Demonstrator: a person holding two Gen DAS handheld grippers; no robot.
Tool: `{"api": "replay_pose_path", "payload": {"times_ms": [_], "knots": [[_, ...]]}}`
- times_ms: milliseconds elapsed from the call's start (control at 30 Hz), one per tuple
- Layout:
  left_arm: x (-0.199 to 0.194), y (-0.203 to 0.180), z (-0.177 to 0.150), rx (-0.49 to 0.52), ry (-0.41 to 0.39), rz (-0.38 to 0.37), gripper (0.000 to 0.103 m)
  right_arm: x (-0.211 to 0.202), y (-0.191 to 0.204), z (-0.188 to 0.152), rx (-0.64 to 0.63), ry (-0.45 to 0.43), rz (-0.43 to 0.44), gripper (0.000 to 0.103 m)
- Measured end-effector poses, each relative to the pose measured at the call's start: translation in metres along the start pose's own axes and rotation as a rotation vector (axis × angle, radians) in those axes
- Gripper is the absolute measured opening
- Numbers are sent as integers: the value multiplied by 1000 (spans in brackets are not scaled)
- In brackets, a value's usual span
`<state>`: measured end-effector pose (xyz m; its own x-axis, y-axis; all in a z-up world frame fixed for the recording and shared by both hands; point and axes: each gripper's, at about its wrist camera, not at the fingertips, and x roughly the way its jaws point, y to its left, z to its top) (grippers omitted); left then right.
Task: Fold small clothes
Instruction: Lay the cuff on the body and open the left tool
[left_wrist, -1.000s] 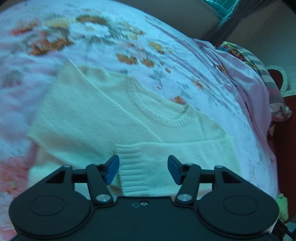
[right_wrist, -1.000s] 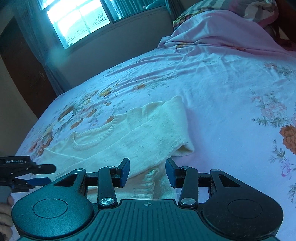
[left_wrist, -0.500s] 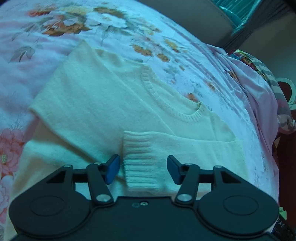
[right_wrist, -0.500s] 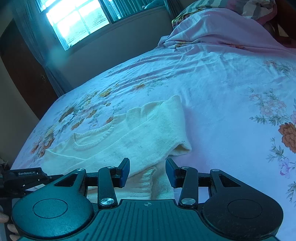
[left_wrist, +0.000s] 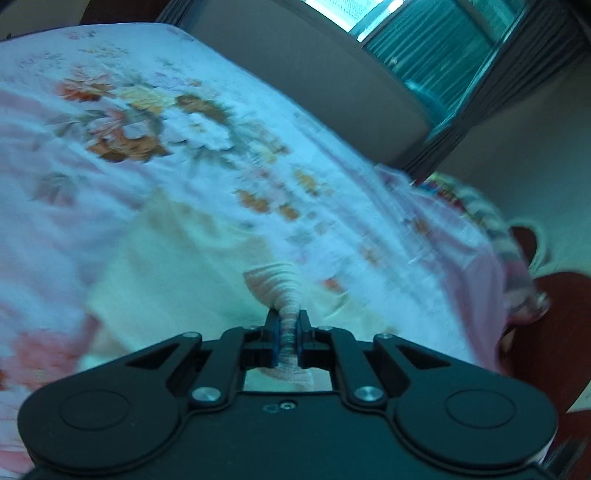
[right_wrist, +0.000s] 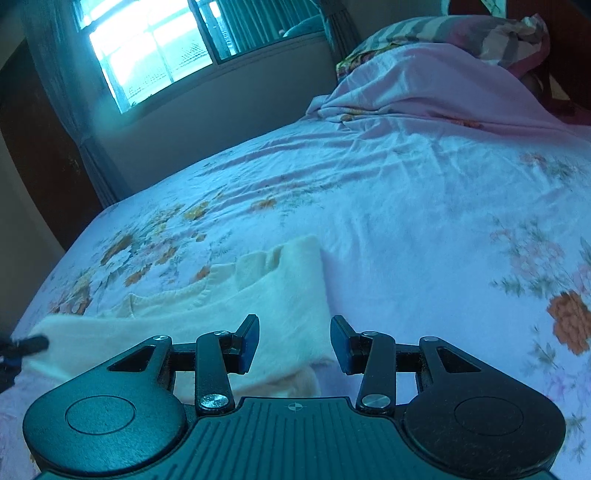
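Observation:
A small cream knit sweater (right_wrist: 280, 295) lies on the floral bedsheet (right_wrist: 424, 206). In the left wrist view the sweater (left_wrist: 177, 280) is blurred. My left gripper (left_wrist: 288, 338) is shut on the ribbed sleeve cuff (left_wrist: 282, 291), which bunches up between the blue pads and rises in front of them. My right gripper (right_wrist: 294, 343) is open and empty, hovering just over the sweater's near right edge. The tip of the left gripper (right_wrist: 26, 345) shows at the far left of the right wrist view.
A pillow under a pink sheet (right_wrist: 436, 74) lies at the head of the bed. A window with curtains (right_wrist: 159, 48) is behind the bed's far side. A dark red headboard (left_wrist: 546, 310) stands at the right of the left wrist view.
My left gripper closed on the sleeve cuff and lifted it, swinging its view up toward the window. The right gripper stayed open and shifted slightly over the sweater.

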<state>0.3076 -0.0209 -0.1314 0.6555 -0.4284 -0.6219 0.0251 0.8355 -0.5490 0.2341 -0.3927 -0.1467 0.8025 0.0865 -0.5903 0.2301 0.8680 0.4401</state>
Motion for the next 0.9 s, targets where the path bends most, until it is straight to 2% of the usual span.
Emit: {"api": "replay_pose_path", "payload": {"times_ms": [67, 167, 267, 333, 400, 467, 533, 567, 667, 733, 800, 900], "knots": [[19, 14, -17, 14, 106, 53, 6, 16, 11, -1, -39, 32, -6, 42], [33, 36, -40, -8, 180, 94, 9, 37, 25, -3, -78, 69, 0, 43], [24, 38, -38, 6, 163, 99, 17, 58, 34, -2, -141, 86, -26, 43], [10, 37, -29, 26, 109, 145, 21, 85, 31, -10, -195, 217, -97, 42], [-2, 40, -18, 29, 63, 172, 22, 89, 23, -14, -223, 228, -104, 42], [-6, 38, -9, 51, 47, 167, 22, 83, 26, -9, -244, 213, -139, 43], [-2, 26, -5, 82, 48, 140, 22, 71, 33, -1, -208, 155, -72, 43], [3, 20, -4, 90, 57, 123, 23, 69, 39, 0, -203, 153, -45, 43], [28, 5, -14, 114, 113, 79, 25, 76, 61, -12, -258, 198, 9, 43], [44, 7, -29, 149, 157, 119, 26, 86, 64, -31, -334, 249, -31, 42], [48, 22, -36, 156, 158, 148, 11, 86, 56, -39, -363, 240, -37, 42], [38, 32, -28, 157, 150, 181, 7, 78, 61, -33, -375, 227, -74, 43]]}}
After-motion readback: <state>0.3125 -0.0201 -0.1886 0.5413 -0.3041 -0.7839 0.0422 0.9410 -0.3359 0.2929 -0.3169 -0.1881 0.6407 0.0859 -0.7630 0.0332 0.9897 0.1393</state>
